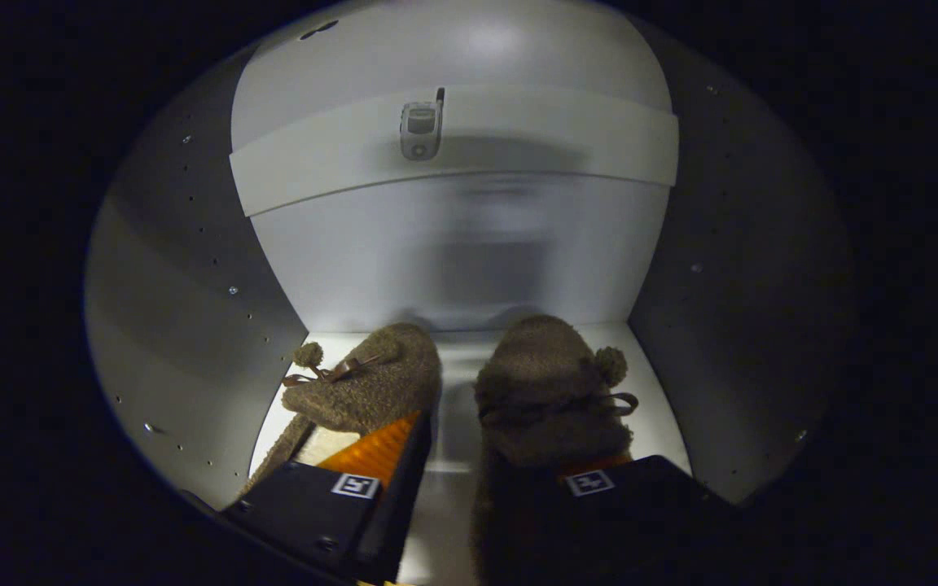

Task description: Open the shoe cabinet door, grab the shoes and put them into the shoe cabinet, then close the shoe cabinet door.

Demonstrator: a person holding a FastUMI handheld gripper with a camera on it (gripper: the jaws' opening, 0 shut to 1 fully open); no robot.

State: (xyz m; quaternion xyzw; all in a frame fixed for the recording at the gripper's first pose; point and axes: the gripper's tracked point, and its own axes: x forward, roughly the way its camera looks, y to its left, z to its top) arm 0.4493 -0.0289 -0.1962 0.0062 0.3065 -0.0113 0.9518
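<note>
So the gripper [469, 488] is seen well inside the shoe cabinet [192, 325], which means the door part is clearly already sorted. Two fuzzy brown slippers are parked on the white cabinet floor [656, 407], toes pointed at the back panel [453, 252]. The left slipper [367, 382] is found at about 11 o'clock from the fingertips, the right slipper [550, 391] at about 1 o'clock. Little pom-poms and bow ties can be made out on both.

The gripper is held fairly wide open. The left finger looks tucked into or against the heel opening of the left slipper, while the right finger is overlapped by the right slipper's heel end. Whether anything is actually being squeezed can't be told for sure, since a strip of bare cabinet floor is seen between the fingers, so it's judged as nothing really clamped.

A small gadget [422, 126], maybe a sensor or old handset, is stuck on the shelf edge [314, 167] at 12 o'clock, well beyond the slippers.

Progress-wise: door opened, shoes apparently placed inside. What's left, by the look of it, is the gripper being backed out and the door being shut.
</note>
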